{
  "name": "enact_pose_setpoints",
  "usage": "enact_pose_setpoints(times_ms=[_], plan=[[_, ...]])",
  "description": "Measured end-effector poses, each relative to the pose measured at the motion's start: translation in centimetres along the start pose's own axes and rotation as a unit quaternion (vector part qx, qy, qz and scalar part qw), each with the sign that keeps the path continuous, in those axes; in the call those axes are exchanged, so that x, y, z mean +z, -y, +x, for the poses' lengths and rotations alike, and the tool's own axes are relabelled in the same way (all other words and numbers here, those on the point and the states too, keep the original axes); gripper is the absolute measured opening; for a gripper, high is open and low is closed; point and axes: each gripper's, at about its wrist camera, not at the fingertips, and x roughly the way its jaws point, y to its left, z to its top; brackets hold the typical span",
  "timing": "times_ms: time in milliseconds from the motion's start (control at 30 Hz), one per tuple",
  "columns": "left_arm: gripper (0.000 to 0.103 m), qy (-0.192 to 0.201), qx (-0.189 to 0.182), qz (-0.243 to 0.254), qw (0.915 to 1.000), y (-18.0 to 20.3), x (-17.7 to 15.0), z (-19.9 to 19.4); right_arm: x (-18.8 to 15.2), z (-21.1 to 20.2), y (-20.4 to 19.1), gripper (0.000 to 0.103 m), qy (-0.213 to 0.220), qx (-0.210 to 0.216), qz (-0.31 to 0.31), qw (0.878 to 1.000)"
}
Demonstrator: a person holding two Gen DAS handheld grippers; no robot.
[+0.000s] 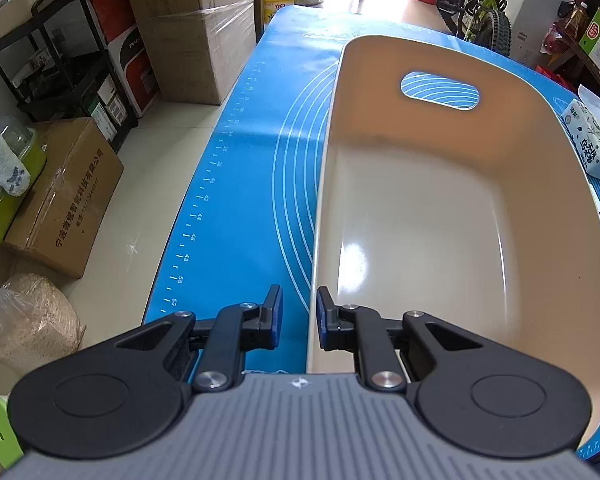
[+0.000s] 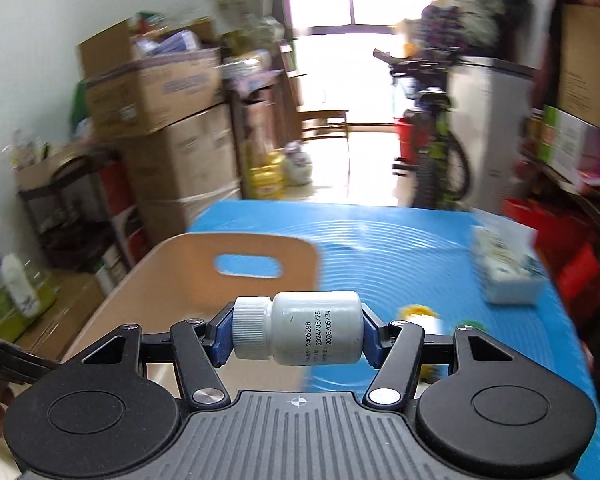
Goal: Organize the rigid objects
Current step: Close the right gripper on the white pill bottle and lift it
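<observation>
Bottle [image 2: 314,330] lies sideways, clamped end-to-end between right claw [image 2: 296,332] pads

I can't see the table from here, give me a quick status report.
Left gripper straddles the bin rim. Right gripper clamps white bottle end to end. Bin empty, path clear.

My table wears a blue mat [image 1: 236,208]; on it sit the beige bin [image 1: 428,216], a tissue pack [image 1: 592,144], and small yellow and green bits [image 2: 418,312] too blurred to name.
</observation>
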Motion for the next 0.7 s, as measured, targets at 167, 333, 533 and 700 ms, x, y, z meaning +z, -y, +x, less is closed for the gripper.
enact_pose_setpoints(times_ms=[167,333,533,700], plan=[[0.019,0.0,-0.001,0.001,1.0,0.0,0.1,0.0,-0.4,2.1,-3.4,0.064,-0.018,0.022,-0.028,0.999],[0.019,0.0,-0.002,-0.001,1.0,0.0,0.1,0.0,-1.4,4.3,-5.5,0.064,-0.065,0.026,-0.058,0.996],[0.019,-0.001,-0.001,0.0,1.0,0.2,0.1,0.1,-3.3,6.2,-6.9,0.064,-0.12,0.025,-0.094,0.988],[0.019,-0.004,0.0,0.0,1.0,0.1,0.1,0.2,-3.5,7.3,-8.0,0.064,-0.176,0.034,-0.121,0.976]])
